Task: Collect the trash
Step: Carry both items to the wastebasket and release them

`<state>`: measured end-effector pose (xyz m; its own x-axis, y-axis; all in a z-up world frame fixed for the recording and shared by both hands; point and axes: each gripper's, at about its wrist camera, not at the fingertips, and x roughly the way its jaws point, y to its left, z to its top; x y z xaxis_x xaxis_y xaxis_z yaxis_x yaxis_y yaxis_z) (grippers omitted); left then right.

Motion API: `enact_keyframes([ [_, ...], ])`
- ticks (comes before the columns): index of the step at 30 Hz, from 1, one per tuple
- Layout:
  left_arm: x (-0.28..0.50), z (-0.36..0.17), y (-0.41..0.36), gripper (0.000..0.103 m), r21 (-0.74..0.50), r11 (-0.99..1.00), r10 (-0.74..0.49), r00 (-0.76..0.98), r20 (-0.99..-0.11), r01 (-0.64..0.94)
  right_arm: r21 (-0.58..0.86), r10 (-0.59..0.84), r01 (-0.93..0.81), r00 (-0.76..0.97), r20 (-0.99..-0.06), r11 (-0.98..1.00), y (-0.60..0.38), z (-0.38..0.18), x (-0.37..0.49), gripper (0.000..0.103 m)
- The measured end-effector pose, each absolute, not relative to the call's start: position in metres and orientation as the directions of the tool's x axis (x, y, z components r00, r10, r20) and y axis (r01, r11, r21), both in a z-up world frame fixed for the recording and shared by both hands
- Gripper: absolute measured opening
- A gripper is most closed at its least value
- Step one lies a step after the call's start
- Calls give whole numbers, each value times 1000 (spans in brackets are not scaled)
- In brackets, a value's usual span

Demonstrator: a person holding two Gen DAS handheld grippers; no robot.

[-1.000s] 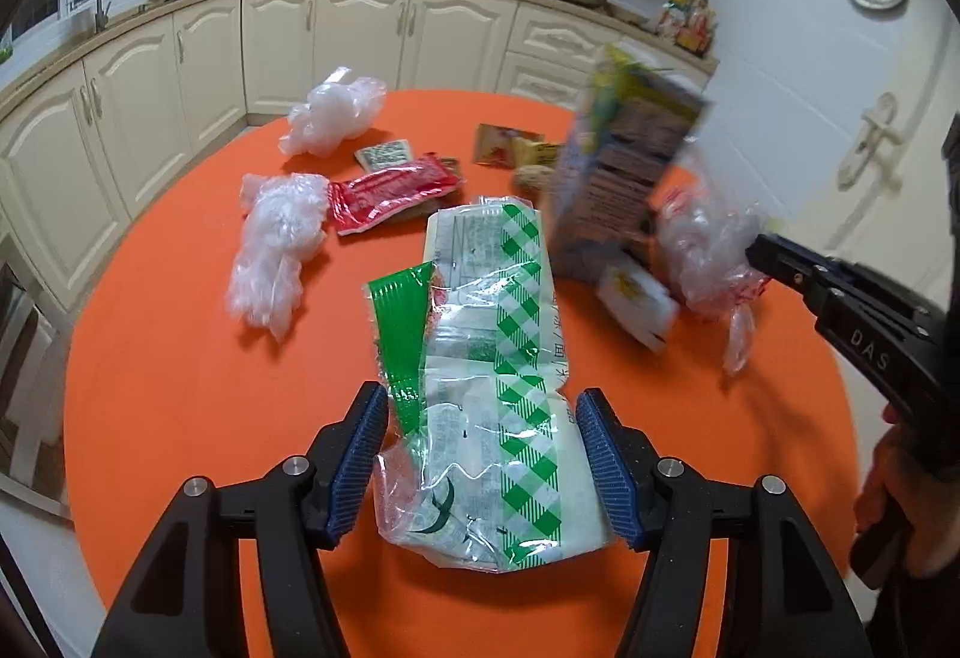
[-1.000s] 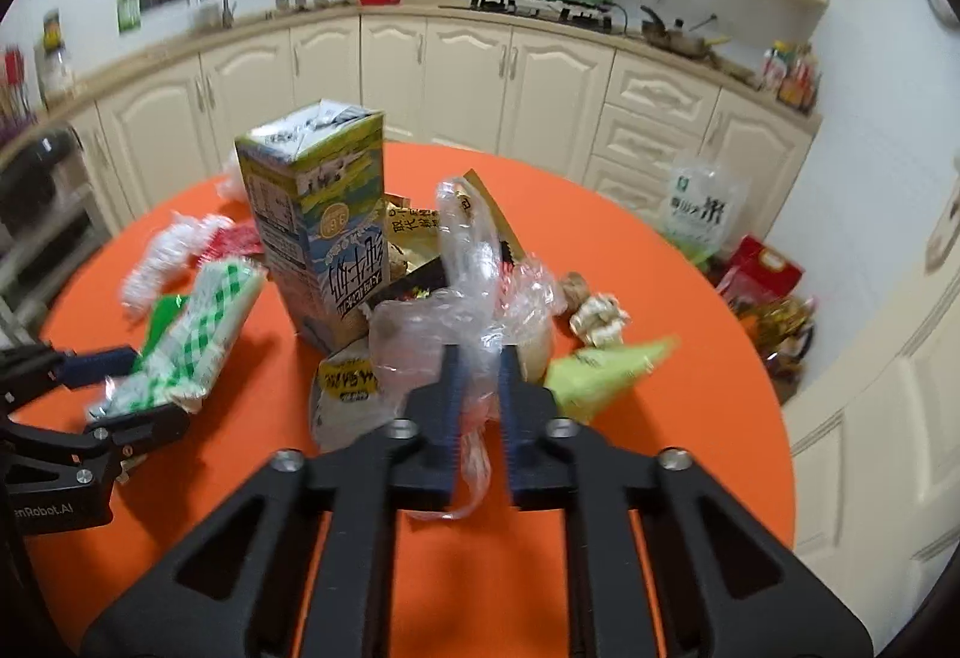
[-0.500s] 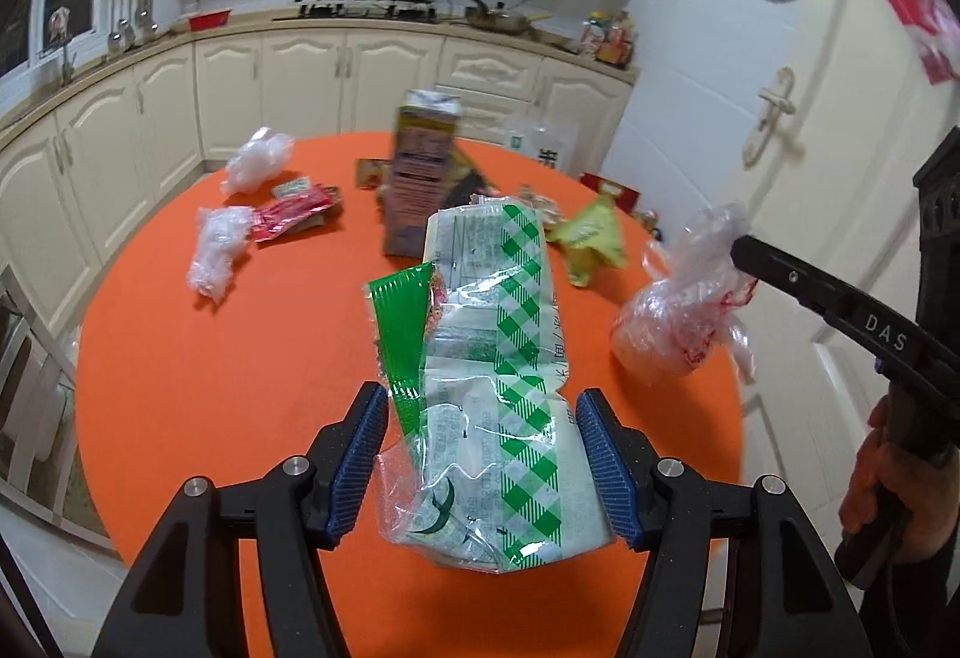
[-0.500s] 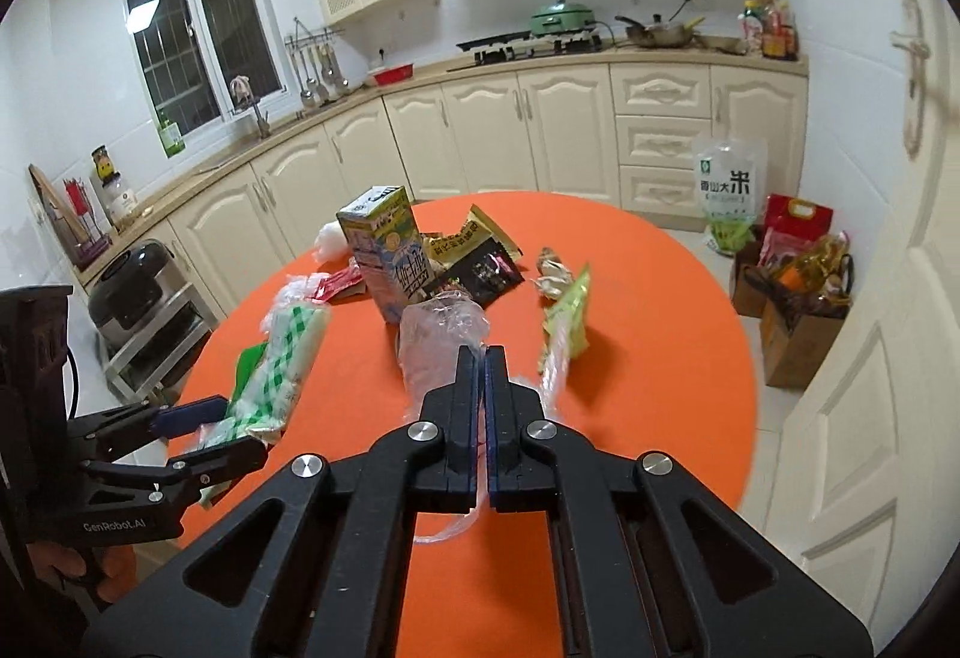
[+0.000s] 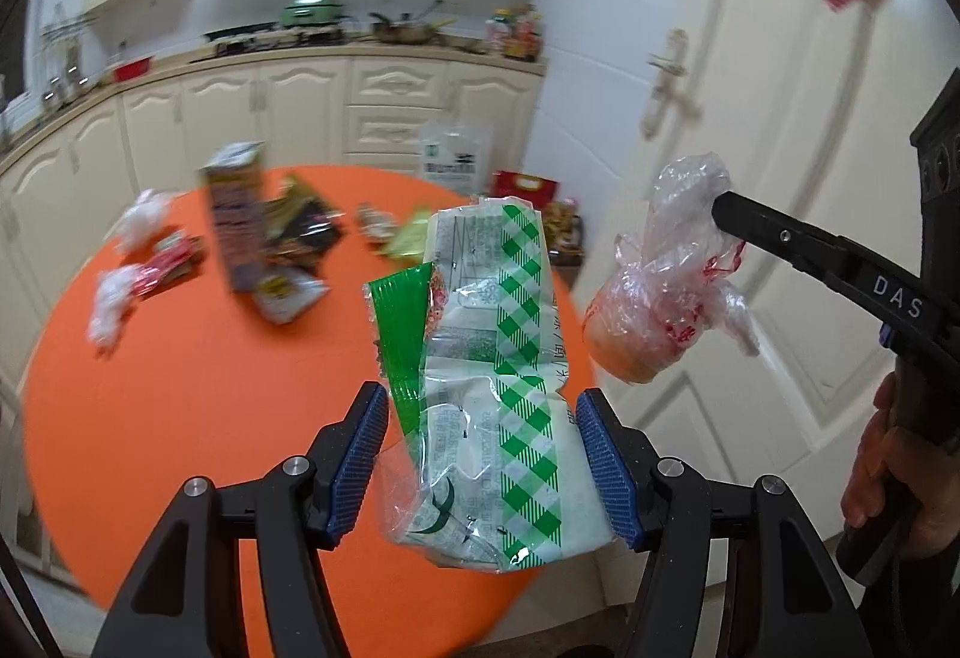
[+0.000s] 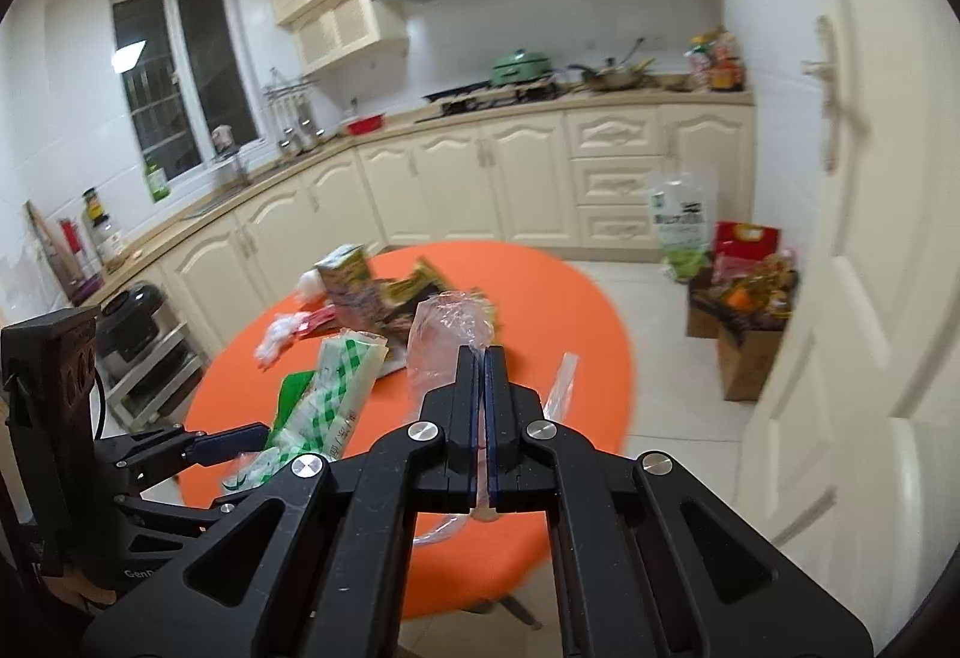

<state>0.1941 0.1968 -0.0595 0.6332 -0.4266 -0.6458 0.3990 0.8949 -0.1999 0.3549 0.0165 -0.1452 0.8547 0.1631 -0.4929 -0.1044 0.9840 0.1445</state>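
Note:
My left gripper [image 5: 480, 454] is shut on a green-and-white checked plastic wrapper [image 5: 498, 376] and holds it in the air above the near edge of the round orange table [image 5: 180, 382]. The wrapper also shows in the right wrist view [image 6: 324, 400]. My right gripper [image 6: 485, 358] is shut on a crumpled clear plastic bag [image 6: 447, 340] with something orange in its bottom; the bag hangs at the right of the left wrist view [image 5: 666, 298], off the table's right side.
On the table's far part stand a carton [image 5: 234, 226], dark snack wrappers [image 5: 300, 232], white crumpled plastic [image 5: 114, 298] and a red packet [image 5: 168, 262]. Bags and boxes [image 6: 744, 286] sit on the floor by a white door [image 6: 870, 238]. Cream cabinets [image 6: 480, 172] line the walls.
Both grippers have lifted and pulled back from the table with their loads. The table and its trash now look farther away and lower. The right gripper's bag has risen beside the door.

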Motion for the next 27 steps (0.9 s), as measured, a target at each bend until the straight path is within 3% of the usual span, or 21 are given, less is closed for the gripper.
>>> enact_keyframes([
  [11,213,-89,52,60,-196,778,-543,481,-688,597,88,-45,112,833,-551,990,-90,-165,305,3],
  [19,268,-145,-36,62,-107,776,-452,430,-782,621,117,-97,215,777,-621,969,-162,-219,306,3],
  [27,333,-191,-97,62,-60,793,-366,396,-842,606,167,-57,243,709,-703,956,-196,-296,328,3],
])
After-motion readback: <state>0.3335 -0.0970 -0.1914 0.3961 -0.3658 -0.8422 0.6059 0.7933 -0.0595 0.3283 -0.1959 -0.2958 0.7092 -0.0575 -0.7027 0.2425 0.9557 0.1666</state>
